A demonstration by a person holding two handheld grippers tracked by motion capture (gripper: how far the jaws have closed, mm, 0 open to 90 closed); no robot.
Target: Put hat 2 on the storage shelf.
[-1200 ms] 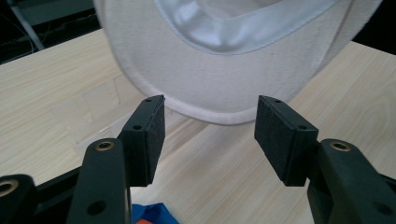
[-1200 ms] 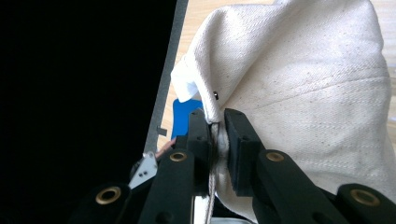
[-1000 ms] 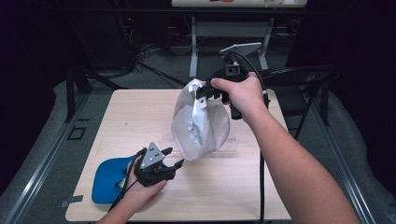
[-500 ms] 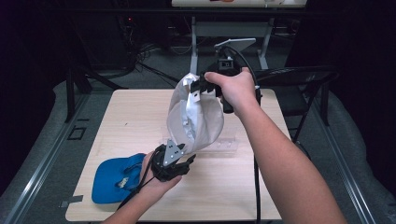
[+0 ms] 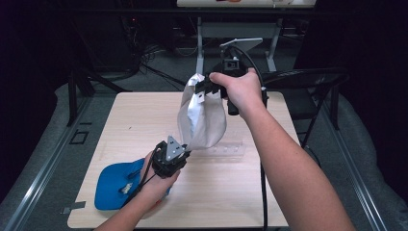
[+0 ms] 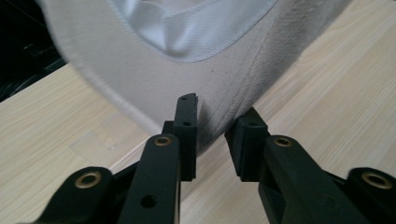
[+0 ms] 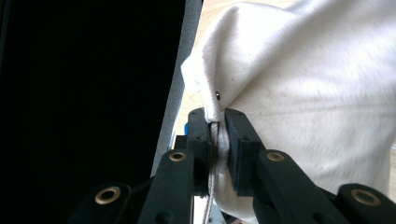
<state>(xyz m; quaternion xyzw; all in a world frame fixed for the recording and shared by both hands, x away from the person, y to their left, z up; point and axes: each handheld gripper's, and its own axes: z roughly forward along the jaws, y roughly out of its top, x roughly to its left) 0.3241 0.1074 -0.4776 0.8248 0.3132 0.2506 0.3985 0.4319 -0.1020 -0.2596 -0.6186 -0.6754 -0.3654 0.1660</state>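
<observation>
A white cap hangs in the air over the wooden table. My right gripper holds it from above, shut on a fold of its upper edge. My left gripper sits low at the cap's bottom edge. Its jaws have just been closing, and in the left gripper view the stiff lower rim of the cap fills the gap between the pads. A blue cap lies flat on the table under the left forearm.
A clear plastic piece lies on the table behind the hanging cap. A dark folding chair stands off the table's far right corner. A metal frame with cables is on the floor beyond.
The left gripper has moved from beside the blue cap to the right, up to the white cap's lower edge, and its jaws have closed on it. The right hand kept the cap raised.
</observation>
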